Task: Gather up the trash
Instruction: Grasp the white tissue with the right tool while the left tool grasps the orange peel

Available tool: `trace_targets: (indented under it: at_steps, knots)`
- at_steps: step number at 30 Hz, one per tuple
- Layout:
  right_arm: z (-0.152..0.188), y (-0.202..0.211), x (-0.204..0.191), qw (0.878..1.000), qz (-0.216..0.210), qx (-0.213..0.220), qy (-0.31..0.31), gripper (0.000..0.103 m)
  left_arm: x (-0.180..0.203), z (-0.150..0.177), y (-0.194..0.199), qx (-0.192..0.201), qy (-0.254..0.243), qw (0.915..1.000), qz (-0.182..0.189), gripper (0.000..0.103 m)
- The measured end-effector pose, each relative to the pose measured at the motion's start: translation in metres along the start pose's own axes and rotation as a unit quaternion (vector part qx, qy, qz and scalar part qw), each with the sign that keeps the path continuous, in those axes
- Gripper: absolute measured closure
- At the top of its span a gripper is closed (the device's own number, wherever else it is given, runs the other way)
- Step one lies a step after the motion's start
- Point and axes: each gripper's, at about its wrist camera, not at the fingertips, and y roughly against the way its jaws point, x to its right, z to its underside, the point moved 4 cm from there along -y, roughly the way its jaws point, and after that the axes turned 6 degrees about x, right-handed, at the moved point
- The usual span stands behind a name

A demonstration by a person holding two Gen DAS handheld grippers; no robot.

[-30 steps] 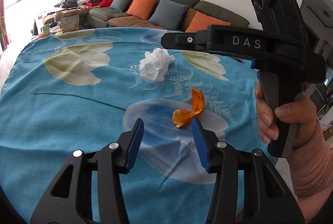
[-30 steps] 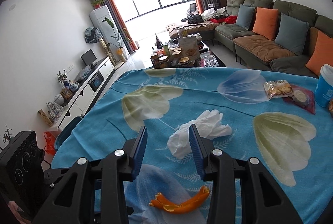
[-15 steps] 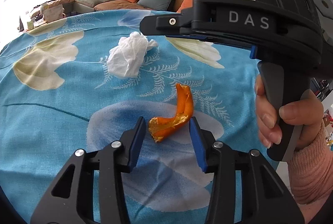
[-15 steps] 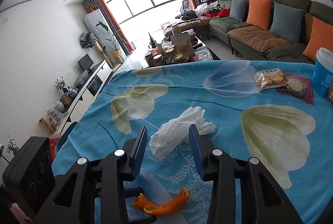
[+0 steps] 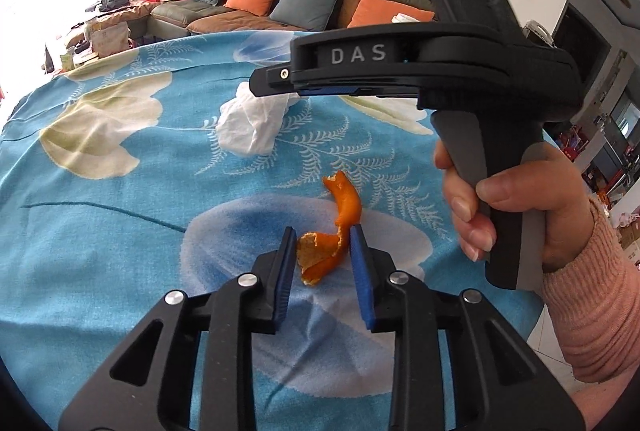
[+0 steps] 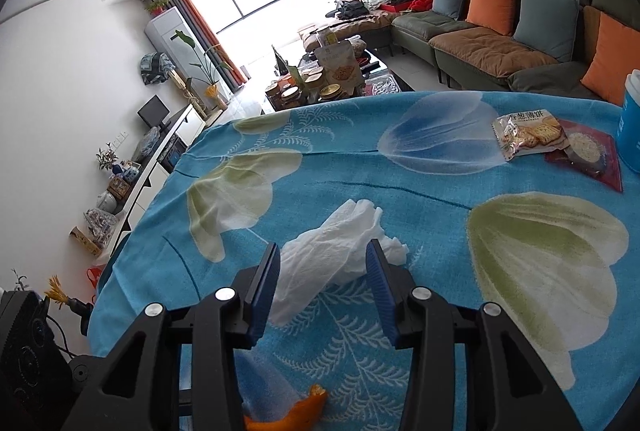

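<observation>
A bright living room with a long green sofa (image 6: 480,35) is lying behind a table draped in a blue tulip-print cloth (image 5: 100,223); two bits of trash are sitting on it, near each other. The left gripper (image 5: 323,245) is bracketing the near end of a curled orange peel (image 5: 330,243), its blue pads (image 5: 359,263) almost touching but seemingly not clamping yet; the right gripper (image 6: 323,271) is standing spread wide around a crumpled white paper tissue (image 6: 332,259), nothing gripped. Judging from this, both are closing in to pick up; the left should be squeezing low on the peel's thicker curl, avoiding pinching cloth; the right should be sinking deeper so the soft tissue is bunching between the pads rather than slipping out.
</observation>
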Motion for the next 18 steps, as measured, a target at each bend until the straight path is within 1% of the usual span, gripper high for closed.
trace_targets:
  at_steps: [1,5,9,14,18]
  knots:
    - [0.000,-0.003,0.002,1.000,0.003,-0.003,-0.001,0.050,0.001,0.001,0.004,0.004,0.000,1.0000,-0.003,0.076]
    - [0.003,-0.012,0.003,1.000,0.007,-0.013,-0.001,0.050,-0.008,0.004,0.022,0.022,0.010,0.9996,-0.013,0.076]
    - [0.007,-0.012,0.004,1.000,0.009,-0.016,0.001,0.053,-0.021,0.004,0.039,0.038,0.029,0.9985,-0.027,0.076]
    - [0.009,-0.012,0.004,1.000,0.010,-0.018,0.003,0.076,-0.046,0.014,0.062,0.051,0.062,0.9958,-0.045,0.076]
    - [0.010,-0.007,0.004,1.000,0.007,-0.010,-0.001,0.083,-0.063,0.021,0.079,0.062,0.079,0.9929,-0.064,0.076]
